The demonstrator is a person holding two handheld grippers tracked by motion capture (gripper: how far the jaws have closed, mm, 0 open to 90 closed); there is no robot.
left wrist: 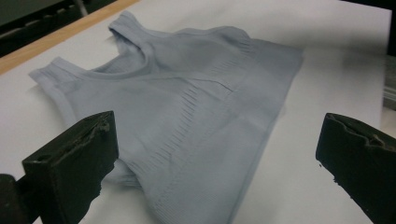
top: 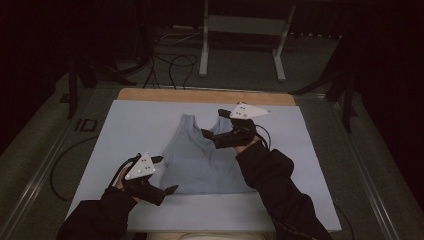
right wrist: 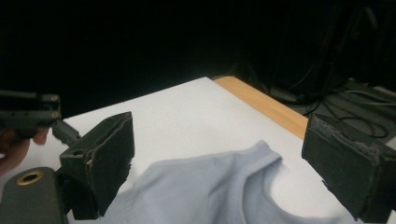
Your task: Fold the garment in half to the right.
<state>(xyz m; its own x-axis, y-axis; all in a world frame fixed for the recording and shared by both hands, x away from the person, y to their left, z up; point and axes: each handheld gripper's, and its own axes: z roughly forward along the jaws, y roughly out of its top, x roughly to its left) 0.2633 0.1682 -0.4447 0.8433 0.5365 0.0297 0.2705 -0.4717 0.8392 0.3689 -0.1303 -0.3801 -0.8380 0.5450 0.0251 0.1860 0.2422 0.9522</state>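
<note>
A light blue sleeveless top (top: 202, 157) lies flat on the white board (top: 135, 125), straps toward the far side. My left gripper (top: 165, 174) is open at the top's lower left corner, its jaws on either side of the hem edge. In the left gripper view the top (left wrist: 196, 107) spreads out ahead of the open left gripper (left wrist: 219, 130). My right gripper (top: 214, 123) is open over the top's right strap. In the right gripper view a strap and neckline (right wrist: 219, 186) lie below and between the wide jaws of the right gripper (right wrist: 219, 135). Neither gripper holds anything.
A strip of wooden table edge (top: 205, 95) runs along the far side of the board. Behind it a metal stand (top: 242, 30) and loose cables (top: 170, 62) sit on the dark floor. Bare board extends left and right of the top. The left gripper (right wrist: 28, 112) appears at far left in the right gripper view.
</note>
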